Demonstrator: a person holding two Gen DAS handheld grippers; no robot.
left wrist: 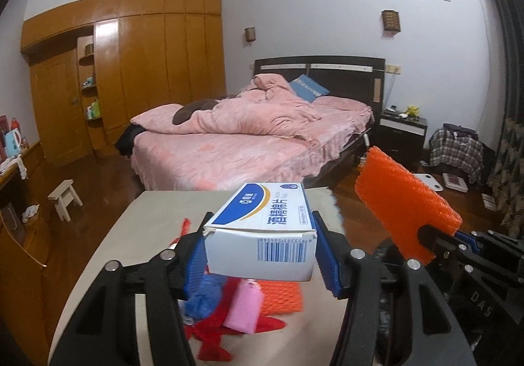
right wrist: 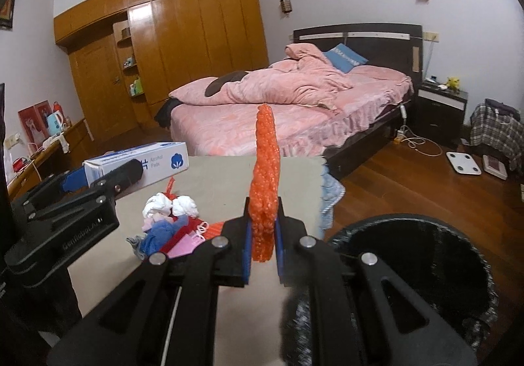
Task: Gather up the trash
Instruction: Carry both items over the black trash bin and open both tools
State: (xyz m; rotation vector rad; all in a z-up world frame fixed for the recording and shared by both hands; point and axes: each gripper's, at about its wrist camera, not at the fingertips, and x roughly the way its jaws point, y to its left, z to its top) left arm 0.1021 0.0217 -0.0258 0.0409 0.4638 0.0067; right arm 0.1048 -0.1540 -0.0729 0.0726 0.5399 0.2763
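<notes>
Left gripper point(left wrist: 260, 251): pinching white-and-blue box point(left wrist: 262, 228) by its sides, above table point(left wrist: 137, 218).
Right gripper point(right wrist: 262, 245): pressed onto orange foam net point(right wrist: 263, 182), upright, beside black bin point(right wrist: 409, 254).
Table: leftover scraps point(right wrist: 170, 228) heaped near front edge.

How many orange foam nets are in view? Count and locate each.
2. One foam net is pinched upright in the right hand-held gripper; the other lies on the table among the trash. More may be hidden.
</notes>
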